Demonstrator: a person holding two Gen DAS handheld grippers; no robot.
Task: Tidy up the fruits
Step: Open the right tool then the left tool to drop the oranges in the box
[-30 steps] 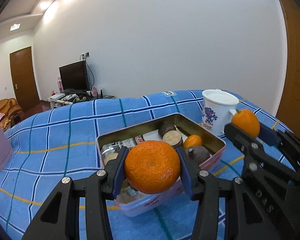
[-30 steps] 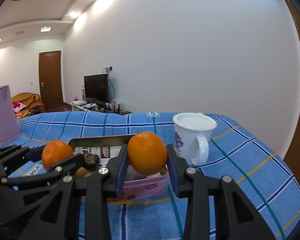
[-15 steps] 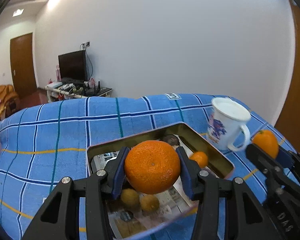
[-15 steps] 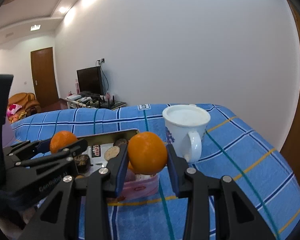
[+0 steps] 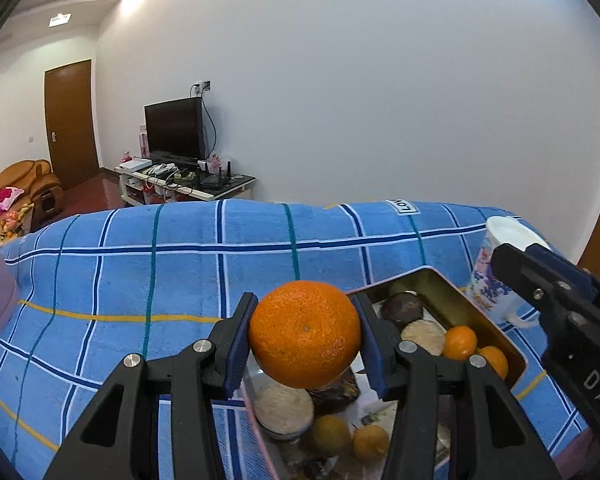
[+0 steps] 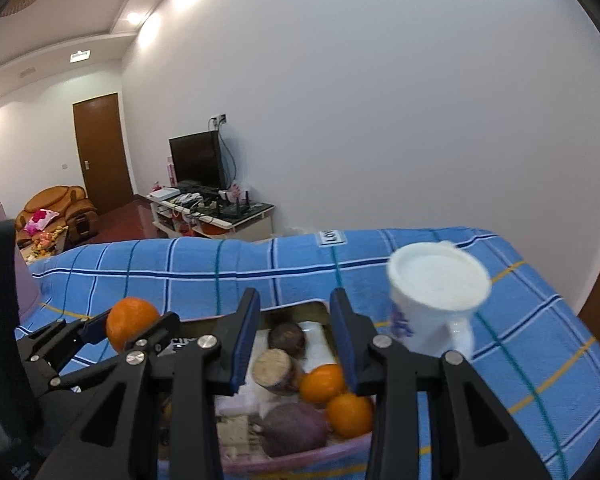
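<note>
The left gripper [image 5: 304,320] clamped a round orange mandarin [image 5: 304,336], which hid part of the rectangular metal tin [image 5: 440,280] just behind it. The right gripper [image 6: 295,312] stood parted and empty, and the tin's near wall below it was blurred.

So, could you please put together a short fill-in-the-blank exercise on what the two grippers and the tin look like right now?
1. The large round orange is clamped in the ___ gripper.
2. Between the blue pads of the right gripper there is ___.
3. The white ceramic mug stands beside the rectangular metal tin on a ___ checked cloth.
Missing words: left; nothing; blue.
</note>
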